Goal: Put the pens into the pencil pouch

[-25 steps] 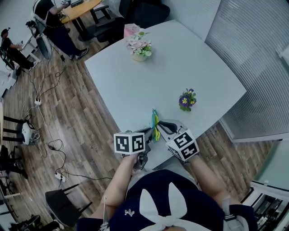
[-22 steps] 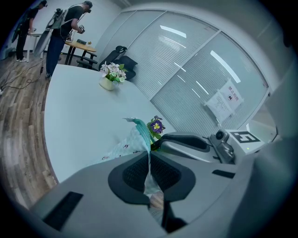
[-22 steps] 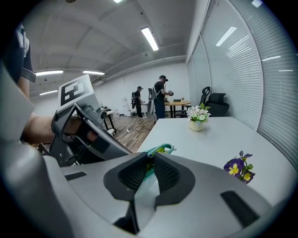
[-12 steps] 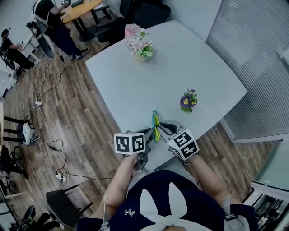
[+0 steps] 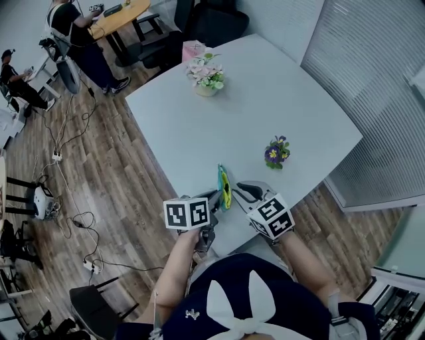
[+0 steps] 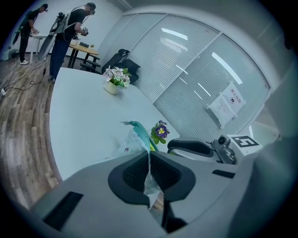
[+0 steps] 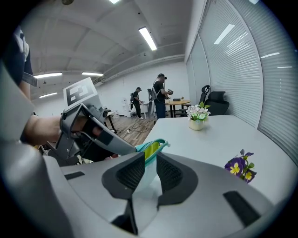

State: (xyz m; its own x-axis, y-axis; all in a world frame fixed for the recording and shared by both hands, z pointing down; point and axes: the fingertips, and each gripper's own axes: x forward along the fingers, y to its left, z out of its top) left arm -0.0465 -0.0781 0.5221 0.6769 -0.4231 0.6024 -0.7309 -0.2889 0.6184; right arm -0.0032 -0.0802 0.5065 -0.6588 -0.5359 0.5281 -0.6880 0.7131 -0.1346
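Observation:
A teal zip pouch (image 5: 224, 187) stands upright over the near edge of the white table (image 5: 285, 99), held between my two grippers. Its pale fabric (image 6: 136, 139) runs into my left gripper (image 6: 149, 161), which is shut on that side of it. My right gripper (image 7: 150, 168) has just been opening. The pouch's other side (image 7: 150, 151) lies between its jaws, and the pads stand slightly off the fabric. A yellow-green inside shows at the pouch's mouth. I cannot make out any pens. In the head view, the left gripper (image 5: 216, 198) and right gripper (image 5: 240, 191) flank the pouch.
A small pot of purple flowers (image 5: 275, 151) stands just beyond the pouch to the right. A pot of pink flowers (image 5: 206, 72) sits at the table's far side. Black chairs (image 5: 212, 23) stand behind it. People work at a desk (image 5: 119, 13) far off.
The pouch's top has shifted a little to the left between the grippers. Both hands have stayed where they were.

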